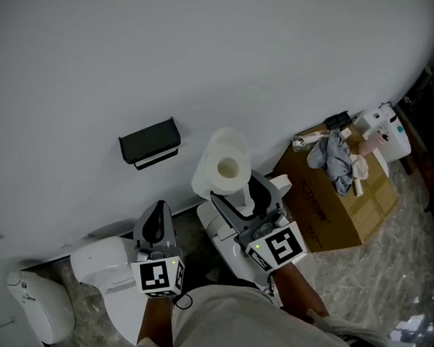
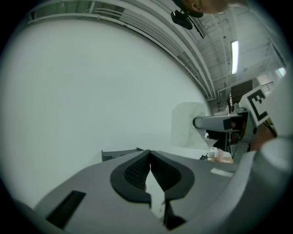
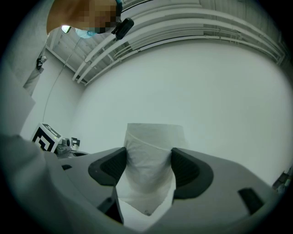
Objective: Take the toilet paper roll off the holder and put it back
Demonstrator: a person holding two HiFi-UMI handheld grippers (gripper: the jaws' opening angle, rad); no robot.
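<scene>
We note a white toilet paper roll right of the black holder, on a white wall. Left gripper and right gripper: grey, black pads, black-and-white checked marker cubes. Farther right of the holder: brown cardboard box, blue-grey cloth.

cardboard box by wall | grey cloth on top (crumpled) | white toilet lower left

Soft paper roll, matt black holder
</scene>
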